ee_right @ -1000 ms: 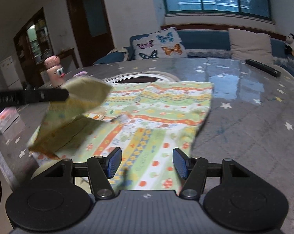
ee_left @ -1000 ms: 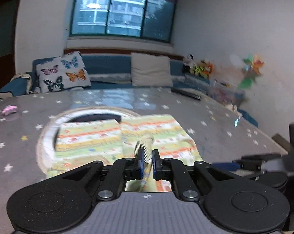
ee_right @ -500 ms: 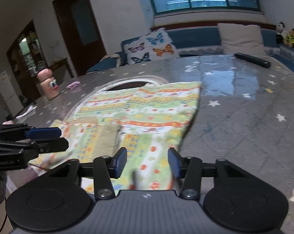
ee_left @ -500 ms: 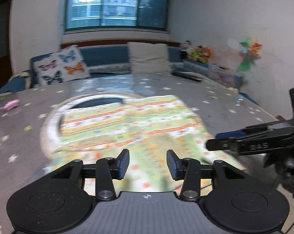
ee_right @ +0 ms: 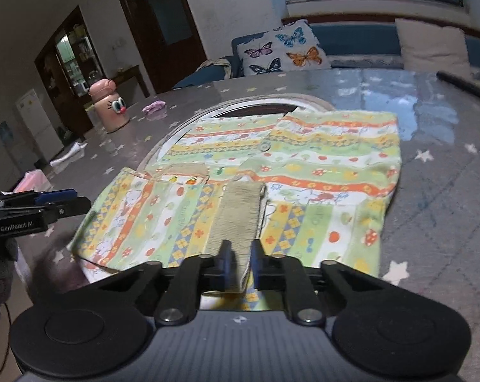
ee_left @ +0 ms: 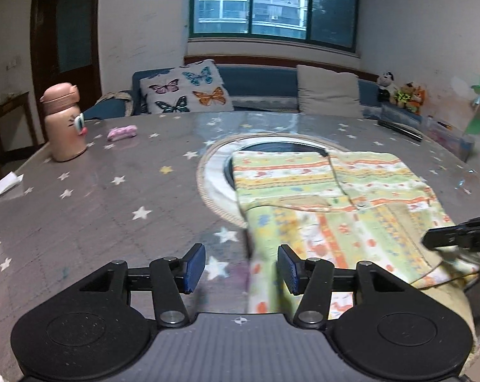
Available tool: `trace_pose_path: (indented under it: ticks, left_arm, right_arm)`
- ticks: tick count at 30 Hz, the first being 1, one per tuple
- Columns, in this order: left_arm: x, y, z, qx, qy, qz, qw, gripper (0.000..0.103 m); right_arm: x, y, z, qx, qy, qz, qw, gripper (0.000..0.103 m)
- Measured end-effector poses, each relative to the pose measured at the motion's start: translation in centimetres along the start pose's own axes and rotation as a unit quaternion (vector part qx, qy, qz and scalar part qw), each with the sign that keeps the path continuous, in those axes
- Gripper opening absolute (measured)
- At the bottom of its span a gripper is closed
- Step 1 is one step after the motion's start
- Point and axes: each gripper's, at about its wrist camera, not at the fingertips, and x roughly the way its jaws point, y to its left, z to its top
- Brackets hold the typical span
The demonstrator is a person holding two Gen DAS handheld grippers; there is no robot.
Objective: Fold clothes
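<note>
1. Blue-padded, the left gripper [ee_left: 241, 269] stands with its jaws well apart and nothing between them, hovering over the table [ee_left: 90, 210].
2. Just ahead of its right finger lies the near left edge of the garment [ee_left: 332, 210], a striped yellow, green and orange piece spread flat on the table.
3. Farther ahead and to the left of that gripper stand a pink bottle [ee_left: 63, 124] and a small pink bundle [ee_left: 123, 132], well apart from the garment.
4. The right gripper [ee_right: 239, 269] has its jaws drawn close on a ribbed beige cuff [ee_right: 236, 222] of the garment, which runs up between the pads.
5. From that cuff the garment [ee_right: 303, 165] spreads forward and to both sides of the right gripper, folded sleeve panels lying over its near half.
6. Beyond its far edge a round white mat [ee_right: 189, 117] with a dark centre shows from under the cloth.
7. To the left of the right gripper, the left gripper [ee_right: 53, 205] shows near the garment's left corner, apart from it.
8. Seen from the left wrist, the right gripper [ee_left: 462, 234] is at the garment's right edge.
9. At the far side, a butterfly cushion [ee_right: 279, 49] sits on a blue sofa [ee_right: 351, 39].
</note>
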Motion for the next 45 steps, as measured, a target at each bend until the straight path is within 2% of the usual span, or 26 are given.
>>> trace_pose_path:
  ticks: [8,14,17,24,27,28,29,30,39,43,45]
  left_arm:
    - [1.0,0.2,-0.3,0.000,0.006,-0.005,1.0000,0.055]
    - [1.1,0.1,-0.2,-0.001,0.005,-0.003,1.0000,0.058]
    - [0.9,0.3,-0.1,-0.002,0.002,0.003,1.0000,0.062]
    - [0.9,0.2,0.1,0.001,0.001,0.013,0.9999,0.076]
    - [1.0,0.0,0.3,0.003,-0.002,0.016,0.9999,0.086]
    - [1.0,0.0,0.4,0.003,-0.002,0.015,0.9999,0.087]
    - [1.0,-0.1,0.4,0.004,-0.003,0.015,0.9999,0.089]
    - [1.1,-0.2,0.5,0.004,-0.004,0.014,0.9999,0.090]
    - [1.5,-0.5,0.6,0.010,-0.003,0.015,0.9998,0.092]
    - [2.1,-0.7,0.6,0.017,0.004,0.027,0.9995,0.092]
    - [2.3,-0.8,0.8,0.022,0.004,0.034,0.9992,0.092]
  right_arm:
    - [-4.6,0.4,0.7,-0.004,-0.045,-0.039,0.998,0.000]
    - [-3.2,-0.8,0.7,0.034,-0.032,-0.019,0.999,0.011]
    - [-1.4,-0.8,0.8,0.038,-0.019,-0.012,0.999,0.022]
    - [1.3,-0.6,0.6,0.036,0.000,-0.003,0.999,0.027]
    - [1.4,-0.2,0.5,0.034,0.001,0.002,0.999,0.025]
    - [1.3,-0.1,0.5,0.031,-0.001,0.002,1.000,0.020]
    - [1.1,0.0,0.5,0.028,-0.002,0.002,1.000,0.008]
    - [0.9,0.1,0.6,0.026,-0.005,0.002,1.000,0.007]
    - [-4.0,0.7,1.2,0.021,-0.064,-0.025,0.997,0.006]
    - [-3.2,0.0,0.3,0.023,-0.047,-0.058,0.997,0.007]
    - [-2.1,-0.4,0.0,0.025,-0.025,-0.058,0.998,0.007]
